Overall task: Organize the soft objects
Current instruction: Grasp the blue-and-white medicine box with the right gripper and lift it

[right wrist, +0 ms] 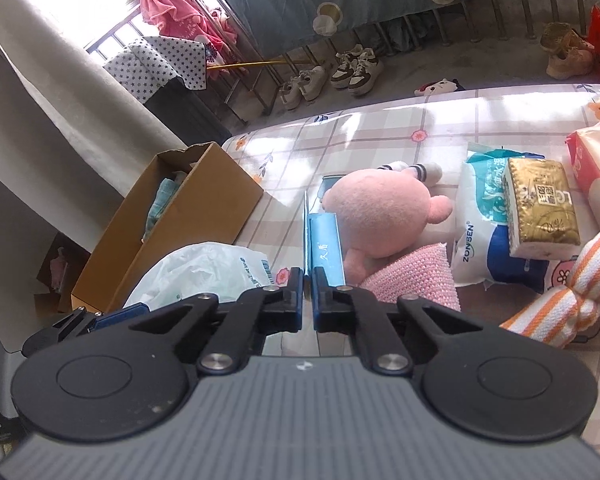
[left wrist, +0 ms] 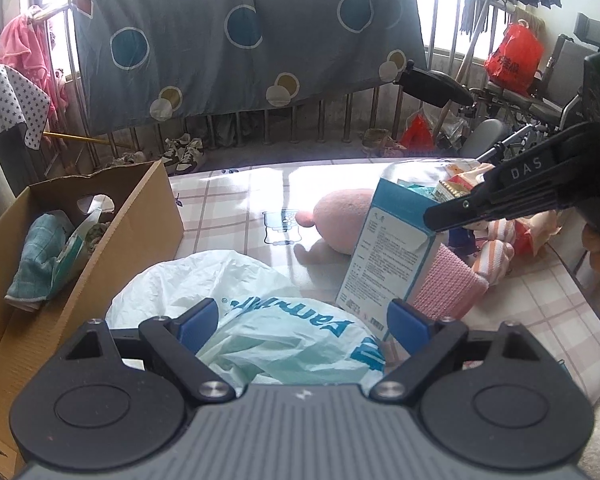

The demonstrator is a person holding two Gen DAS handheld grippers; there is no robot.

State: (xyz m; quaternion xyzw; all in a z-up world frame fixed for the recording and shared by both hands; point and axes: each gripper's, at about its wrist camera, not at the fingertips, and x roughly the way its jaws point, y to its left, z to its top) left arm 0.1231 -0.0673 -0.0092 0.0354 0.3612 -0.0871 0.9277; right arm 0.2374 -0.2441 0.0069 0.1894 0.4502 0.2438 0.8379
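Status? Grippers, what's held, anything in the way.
Left gripper open, over white bag. Right gripper shut on blue box edge. Pink plush crowds the box.

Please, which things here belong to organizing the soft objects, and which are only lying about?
Job: pink plush toy, pink knitted cloth, striped cloth toy, green towel in the cardboard box, blue carton pinched by the right gripper.
Lying about: sneakers on the floor, patterned sheet on the rail, red bag.

Left gripper [left wrist: 302, 320]: black linkage arms; blue pads; silver screws; ribbed grey body; right gripper [right wrist: 308, 280] alike.
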